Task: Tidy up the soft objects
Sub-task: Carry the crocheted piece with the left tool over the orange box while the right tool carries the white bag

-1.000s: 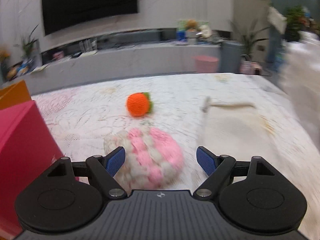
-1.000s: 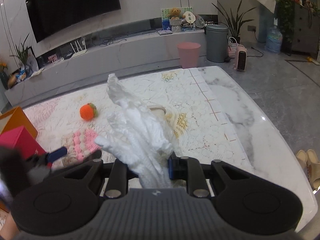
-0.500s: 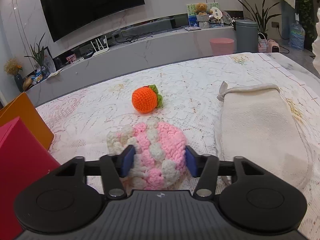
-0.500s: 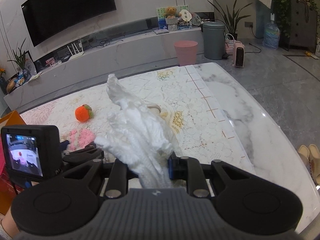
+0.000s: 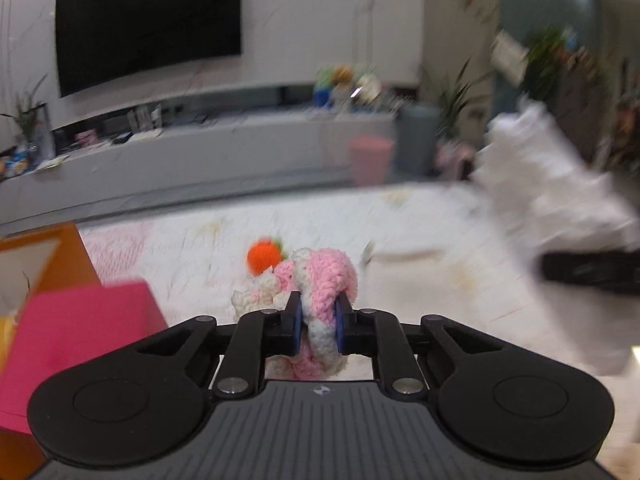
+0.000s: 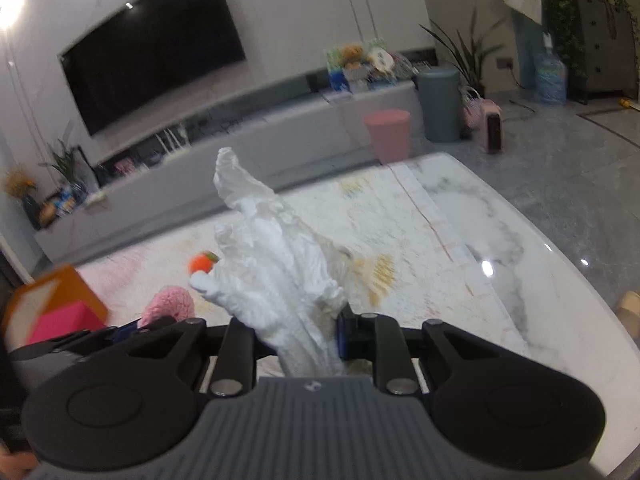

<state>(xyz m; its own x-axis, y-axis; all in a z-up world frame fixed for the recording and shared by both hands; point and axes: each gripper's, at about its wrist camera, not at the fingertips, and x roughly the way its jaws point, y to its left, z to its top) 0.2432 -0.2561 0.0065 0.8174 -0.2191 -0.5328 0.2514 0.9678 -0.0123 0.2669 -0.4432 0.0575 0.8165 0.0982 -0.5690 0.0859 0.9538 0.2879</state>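
My left claw [image 5: 316,330] is closing on the pink knit [image 5: 320,280], lifted above the tabletop [image 5: 420,280]; my right claw [image 6: 298,334] clenches the white cloth [image 6: 272,272]. I'd squeeze firmly, then carry each piece to the boxes [image 5: 76,320]

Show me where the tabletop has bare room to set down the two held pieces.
Widest free patch: the bare marble right of the lace cloth's taped edge. Also free: lace between the orange ball and the far edge. Crowded: the left corner, with the pink box, the orange box and the left gripper.
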